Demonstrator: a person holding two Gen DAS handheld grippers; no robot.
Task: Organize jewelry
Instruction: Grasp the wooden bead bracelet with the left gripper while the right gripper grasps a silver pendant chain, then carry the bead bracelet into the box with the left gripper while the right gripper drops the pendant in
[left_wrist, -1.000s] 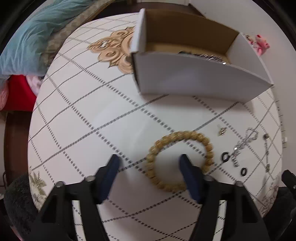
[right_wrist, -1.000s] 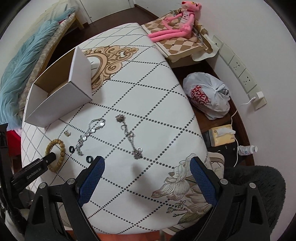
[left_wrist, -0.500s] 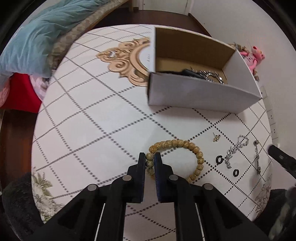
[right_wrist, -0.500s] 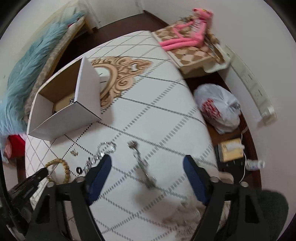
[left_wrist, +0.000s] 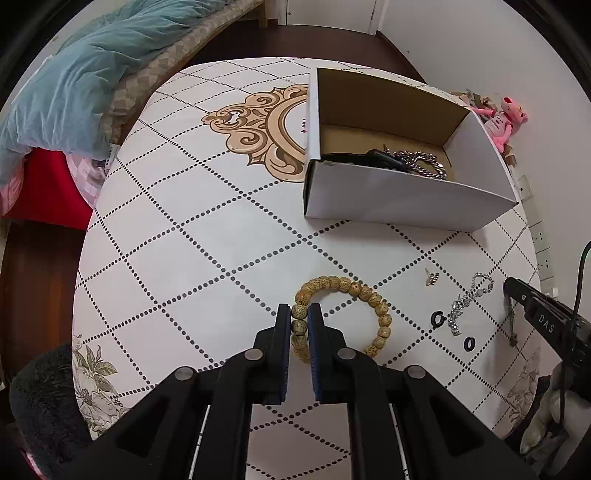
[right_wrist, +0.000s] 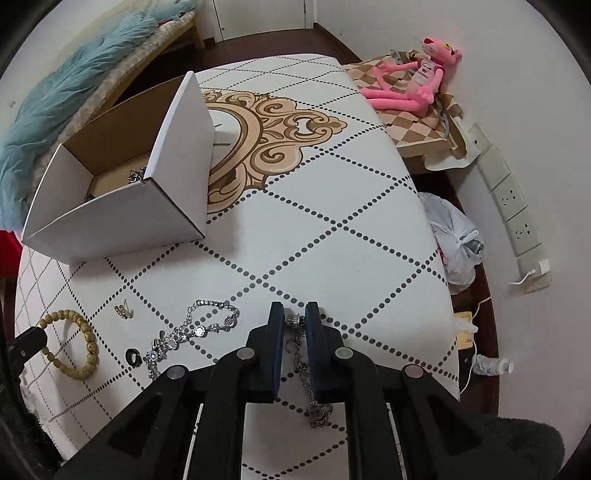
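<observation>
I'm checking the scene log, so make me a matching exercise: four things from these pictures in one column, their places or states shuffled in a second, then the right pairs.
Things:
1. wooden bead bracelet
2. chunky silver chain
3. charm chain
4. black ring

Places or states:
A. inside the cardboard box
B. pinched by the right gripper
C. lying loose on the table
D. pinched by the left gripper

Pairs: 1-D, 2-A, 3-B, 4-C

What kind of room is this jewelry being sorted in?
Most likely a bedroom at home. A bed with a blue blanket stands beside the table, a pink plush toy lies near the wall, and wall sockets line the side.
</observation>
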